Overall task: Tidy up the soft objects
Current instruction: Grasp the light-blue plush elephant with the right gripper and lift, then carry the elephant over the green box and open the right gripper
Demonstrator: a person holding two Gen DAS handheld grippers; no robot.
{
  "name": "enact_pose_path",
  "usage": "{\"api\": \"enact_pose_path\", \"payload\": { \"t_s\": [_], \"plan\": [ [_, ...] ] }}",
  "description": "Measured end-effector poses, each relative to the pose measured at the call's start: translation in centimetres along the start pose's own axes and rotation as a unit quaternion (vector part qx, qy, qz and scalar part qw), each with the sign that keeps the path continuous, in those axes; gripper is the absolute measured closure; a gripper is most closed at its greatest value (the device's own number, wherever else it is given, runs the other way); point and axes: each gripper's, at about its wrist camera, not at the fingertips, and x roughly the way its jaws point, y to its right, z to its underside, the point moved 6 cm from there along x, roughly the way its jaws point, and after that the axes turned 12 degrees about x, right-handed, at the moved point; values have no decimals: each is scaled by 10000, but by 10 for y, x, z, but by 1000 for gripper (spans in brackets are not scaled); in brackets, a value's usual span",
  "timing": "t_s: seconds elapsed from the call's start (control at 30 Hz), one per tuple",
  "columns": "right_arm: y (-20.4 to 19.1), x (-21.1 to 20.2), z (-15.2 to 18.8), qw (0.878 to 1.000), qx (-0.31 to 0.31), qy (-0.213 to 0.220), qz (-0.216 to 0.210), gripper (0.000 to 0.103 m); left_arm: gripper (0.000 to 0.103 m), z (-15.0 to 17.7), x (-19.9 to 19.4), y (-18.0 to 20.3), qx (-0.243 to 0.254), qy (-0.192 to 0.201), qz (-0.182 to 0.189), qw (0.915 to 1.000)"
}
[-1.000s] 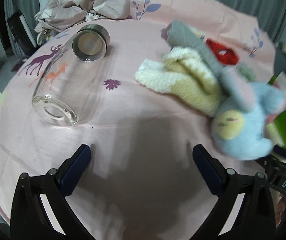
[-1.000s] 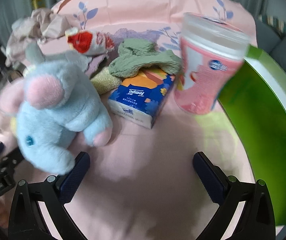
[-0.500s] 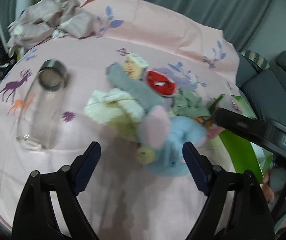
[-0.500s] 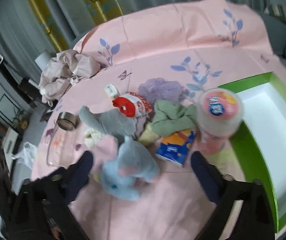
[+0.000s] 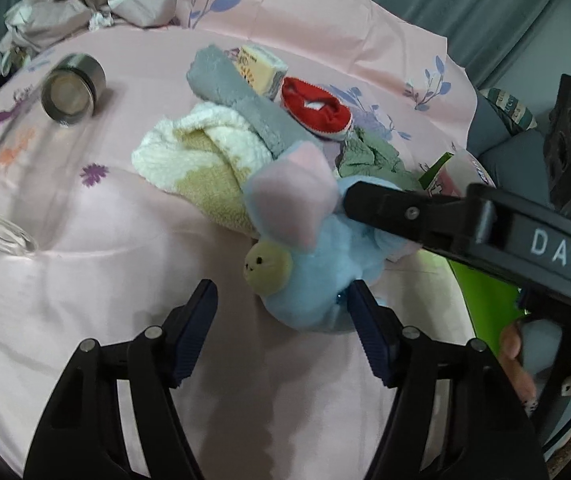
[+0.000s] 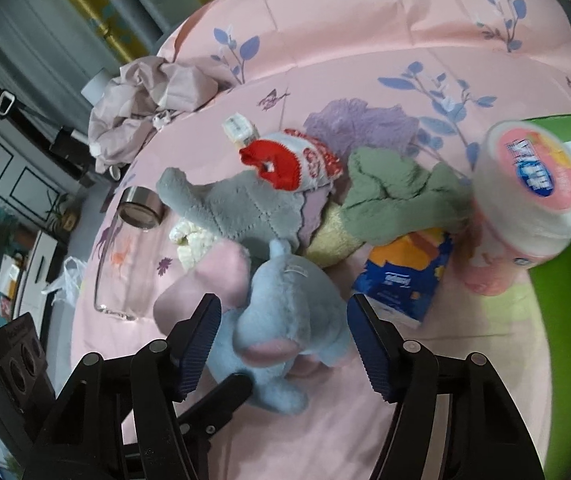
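One glass jar (image 5: 25, 160) lies sideways.

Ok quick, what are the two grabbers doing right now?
Left gripper: open, holding nothing, fingers beside the blue plush elephant.
Right gripper: open, fingers around the blue plush elephant, not yet closed.

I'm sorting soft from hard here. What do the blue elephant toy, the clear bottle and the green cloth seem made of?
Blue elephant toy: plush fabric, fuzzy nap, probably stuffed.
Clear bottle: looks like glass, see-through with a brushed metal-looking cap; could be hard plastic.
Green cloth: soft fleecy textile, crumpled in folds.
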Motion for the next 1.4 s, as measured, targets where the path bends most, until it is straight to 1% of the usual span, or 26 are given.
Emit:
{"api": "enact_pose_path", "payload": {
  "t_s": [0.03, 0.07, 0.1, 0.13, 0.17, 0.3, 0.33, 0.5, 0.63, 0.77, 0.87, 0.9, 1.03, 1.2, 1.4],
  "plan": [
    [0, 3, 0, 10000, 5, -36, 16, 35, 35, 1, 1, 0, -21, 7, 68, 10000],
    [1, 7, 1, 10000, 8, -82, 30, 35, 39, 1, 2, 0, -32, 9, 97, 9999],
    [1, 11, 2, 9999, 9, -129, 4, 35, 46, 1, 3, 0, -26, 30, 164, 9999],
    [1, 13, 3, 9999, 21, -164, -44, 40, 49, 1, 3, 2, -38, 57, 240, 9997],
    [1, 15, 4, 9997, 47, -190, -146, 41, 50, 1, 3, 2, -68, 63, 262, 9996],
    [-1, 7, 3, 9999, -28, 13, -149, 50, 52, 2, -10, 7, 36, 253, 224, 9994],
    [-1, 3, 3, 9998, -28, 69, -171, 50, 52, -1, -12, 11, 78, 309, 215, 9993],
    [-8, -38, 2, 9978, -105, 620, -224, 50, 53, -15, -37, 38, 371, 690, 290, 9965],
    [-4, -80, -2, 9933, -51, 1134, -195, 50, 53, -30, -51, 67, 679, 952, 450, 9921],
    [12, -116, -8, 9875, 163, 1563, -85, 50, 52, -45, -56, 101, 934, 1084, 758, 9868],
    [33, -140, -13, 9820, 397, 1845, -46, 50, 52, -51, -57, 132, 1229, 1130, 904, 9818],
    [42, -148, -15, 9797, 509, 1940, -33, 50, 52, -53, -56, 144, 1348, 1119, 960, 9798],
    [73, -169, -17, 9715, 900, 2192, 101, 50, 51, -58, -43, 178, 1560, 991, 1208, 9753],
    [120, -186, -17, 9573, 1570, 2394, 398, 50, 51, -56, -18, 219, 1788, 677, 1547, 9693],
    [172, -194, -12, 9417, 2250, 2471, 387, 50, 51, -55, 13, 255, 2061, 354, 1656, 9638]
  ]
}}
